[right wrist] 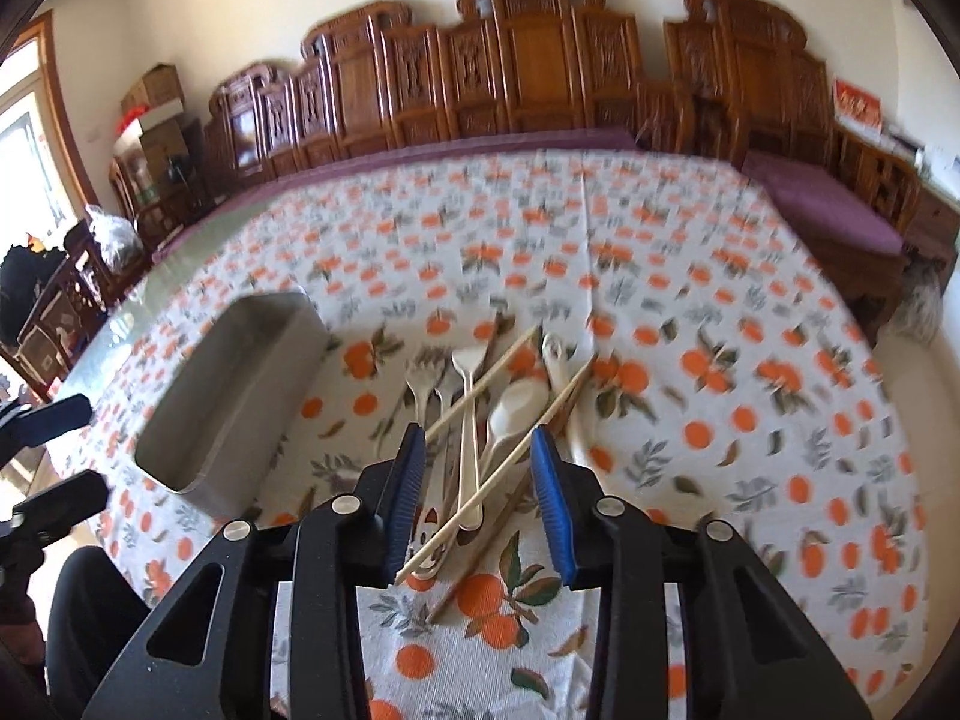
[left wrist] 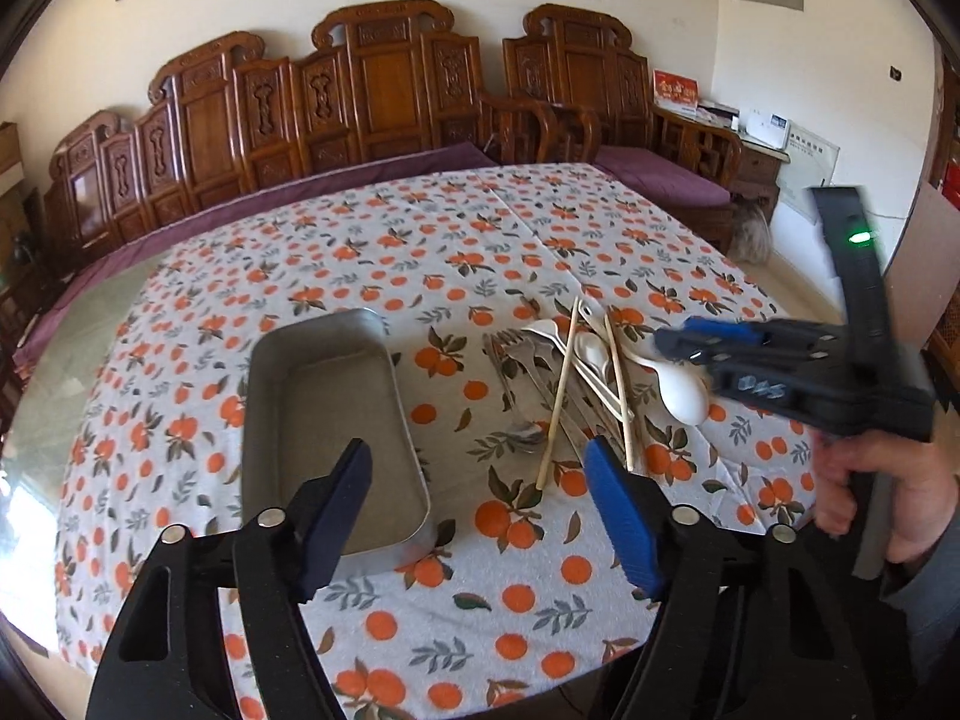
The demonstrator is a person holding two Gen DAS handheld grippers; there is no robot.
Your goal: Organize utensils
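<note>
Nothing sorted yet — metal tray empty, utensils piled; both tools — left tool, right tool — open, holding nothing.

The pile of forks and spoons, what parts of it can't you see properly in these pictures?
- Right wrist view: the right gripper covers the near ends of the utensil pile; motion blur smears it.
- Left wrist view: the metal forks overlap, too small to count.
- Left wrist view: the left gripper hides the metal tray near corner.
</note>
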